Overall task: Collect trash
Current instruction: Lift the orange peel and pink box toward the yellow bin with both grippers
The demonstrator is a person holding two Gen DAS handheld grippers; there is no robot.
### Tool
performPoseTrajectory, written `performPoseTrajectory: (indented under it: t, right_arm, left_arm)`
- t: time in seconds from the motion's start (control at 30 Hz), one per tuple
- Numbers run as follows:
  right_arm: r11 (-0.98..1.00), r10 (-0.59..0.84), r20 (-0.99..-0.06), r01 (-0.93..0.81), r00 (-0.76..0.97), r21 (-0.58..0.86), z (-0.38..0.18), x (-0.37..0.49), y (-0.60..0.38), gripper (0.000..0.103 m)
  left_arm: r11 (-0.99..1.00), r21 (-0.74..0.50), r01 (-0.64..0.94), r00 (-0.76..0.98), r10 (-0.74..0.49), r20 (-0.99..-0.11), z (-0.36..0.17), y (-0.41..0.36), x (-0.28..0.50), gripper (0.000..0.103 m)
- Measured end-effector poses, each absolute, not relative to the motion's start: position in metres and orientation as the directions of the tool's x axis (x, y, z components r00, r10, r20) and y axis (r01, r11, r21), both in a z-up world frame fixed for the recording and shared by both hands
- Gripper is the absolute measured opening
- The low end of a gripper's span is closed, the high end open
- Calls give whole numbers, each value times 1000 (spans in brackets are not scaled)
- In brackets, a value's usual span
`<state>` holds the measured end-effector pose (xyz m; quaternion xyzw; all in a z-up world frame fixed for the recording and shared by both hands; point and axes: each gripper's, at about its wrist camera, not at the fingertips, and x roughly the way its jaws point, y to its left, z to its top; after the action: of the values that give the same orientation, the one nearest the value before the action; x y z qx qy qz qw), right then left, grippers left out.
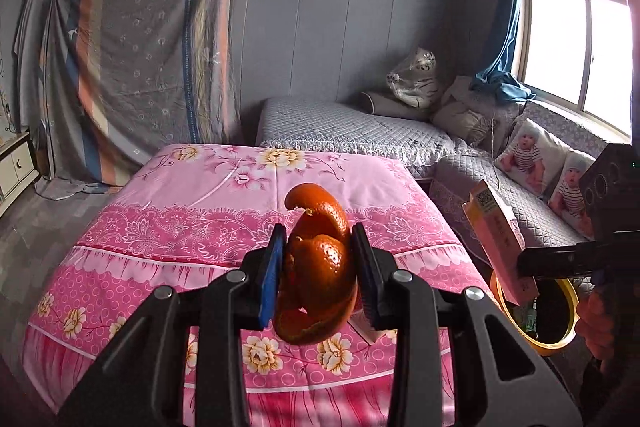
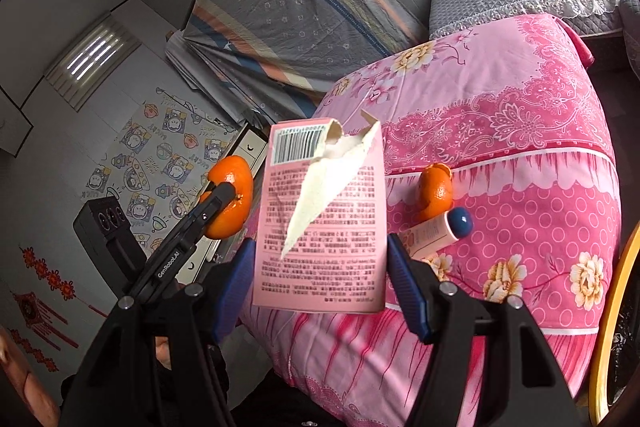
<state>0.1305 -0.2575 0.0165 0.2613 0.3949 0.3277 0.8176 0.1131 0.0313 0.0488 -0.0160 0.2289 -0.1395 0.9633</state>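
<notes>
Clamping a curled orange peel (image 1: 318,277) at lower centre of the left wrist view, the left gripper (image 1: 318,277) has its blue-padded fingers (image 1: 270,277) pressed on both sides of it, above the pink floral cloth of the worktop (image 1: 168,227). At lower centre of the right wrist view, the right gripper (image 2: 320,279) has its fingers (image 2: 406,287) closed on a torn pink carton (image 2: 320,227). Beyond it on the worktop lie a second orange peel (image 2: 434,191) and a blue-capped tube (image 2: 440,229), touching. At the right edge curves a yellow-rimmed bin (image 2: 612,307); its contents are too dark to make out. Farther off stands a quilted grey sofa (image 1: 352,127).
</notes>
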Motion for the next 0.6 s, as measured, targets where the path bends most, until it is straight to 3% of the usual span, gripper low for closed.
performPoseTrajectory:
  t: [0.6]
  right_arm:
    - [684,616,-420,-188,667,705,12,96,-368,62]
  left_arm:
    - [882,-36,469,809,-446,-382,68,-72,107,31]
